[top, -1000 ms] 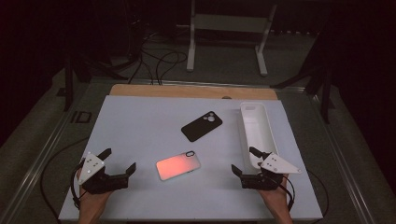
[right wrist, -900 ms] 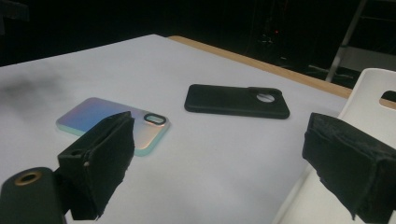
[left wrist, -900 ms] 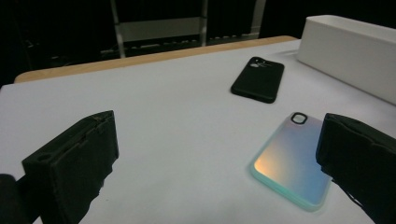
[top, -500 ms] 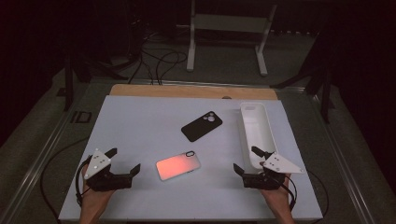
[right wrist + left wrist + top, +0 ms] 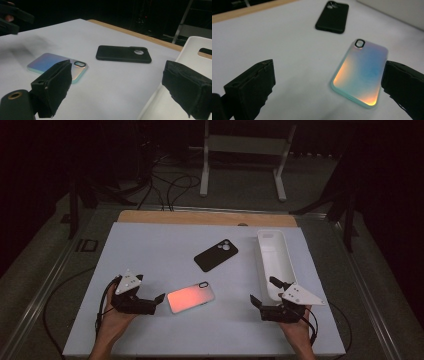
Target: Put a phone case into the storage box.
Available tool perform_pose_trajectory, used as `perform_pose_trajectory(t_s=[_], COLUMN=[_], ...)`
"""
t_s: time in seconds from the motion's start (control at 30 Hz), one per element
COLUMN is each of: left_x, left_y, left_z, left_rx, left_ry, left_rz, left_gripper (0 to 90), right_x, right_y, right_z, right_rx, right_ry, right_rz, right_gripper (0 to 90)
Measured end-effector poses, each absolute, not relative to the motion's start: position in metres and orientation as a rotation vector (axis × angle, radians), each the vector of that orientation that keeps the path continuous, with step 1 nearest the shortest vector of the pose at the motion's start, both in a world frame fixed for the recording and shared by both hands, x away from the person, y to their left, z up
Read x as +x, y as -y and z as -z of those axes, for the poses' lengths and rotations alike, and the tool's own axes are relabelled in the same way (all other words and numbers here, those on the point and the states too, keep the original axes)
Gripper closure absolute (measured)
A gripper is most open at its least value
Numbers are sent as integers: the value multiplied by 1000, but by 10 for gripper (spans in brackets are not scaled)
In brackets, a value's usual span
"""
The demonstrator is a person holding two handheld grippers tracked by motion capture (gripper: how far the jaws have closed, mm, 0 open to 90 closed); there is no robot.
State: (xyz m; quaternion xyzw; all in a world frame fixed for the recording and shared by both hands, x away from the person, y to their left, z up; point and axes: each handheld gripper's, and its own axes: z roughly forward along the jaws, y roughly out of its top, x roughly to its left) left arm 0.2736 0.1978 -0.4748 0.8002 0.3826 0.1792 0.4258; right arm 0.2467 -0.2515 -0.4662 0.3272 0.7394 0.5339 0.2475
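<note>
An iridescent phone case (image 5: 190,296) lies face down near the table's front middle, glowing orange and blue in the left gripper view (image 5: 360,72). A black phone case (image 5: 215,254) lies farther back, camera hole up. My left gripper (image 5: 150,287) stands open just left of the iridescent case, and its jaws (image 5: 329,75) frame the case's left part without touching it. My right gripper (image 5: 263,289) is open at the near end of a long white tray (image 5: 274,262). Between its jaws (image 5: 117,82) I see bare table, with the black case (image 5: 123,53) and the iridescent case (image 5: 45,62) beyond.
The white mat (image 5: 165,245) covers the table, with a wooden strip (image 5: 200,217) along its far edge. The white tray's rim (image 5: 197,55) is close beside my right jaw. The left hand and its gripper (image 5: 12,17) show far off. Cables and a metal stand lie on the floor behind.
My left gripper has slid right, closer to the iridescent case. The right gripper has barely moved. Both cases lie where they were.
</note>
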Motion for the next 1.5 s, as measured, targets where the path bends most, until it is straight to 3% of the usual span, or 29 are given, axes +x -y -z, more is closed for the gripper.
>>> perform_pose_trajectory(t_s=[0.57, 1.3, 1.5], left_x=[303, 304, 304], left_y=[-157, -125, -124], left_z=[490, 514, 517], left_rx=[2220, 2338, 2356], left_ry=[-849, -831, -837], left_rz=[-334, -221, -218], left_gripper=[0, 2, 54], right_x=[247, 248, 248], right_y=[250, 249, 249], right_z=[467, 469, 469], right_rx=[884, 885, 884], right_ry=[-2030, -2040, -2037], right_rz=[-1455, -1453, -1453], right_gripper=[89, 89, 90])
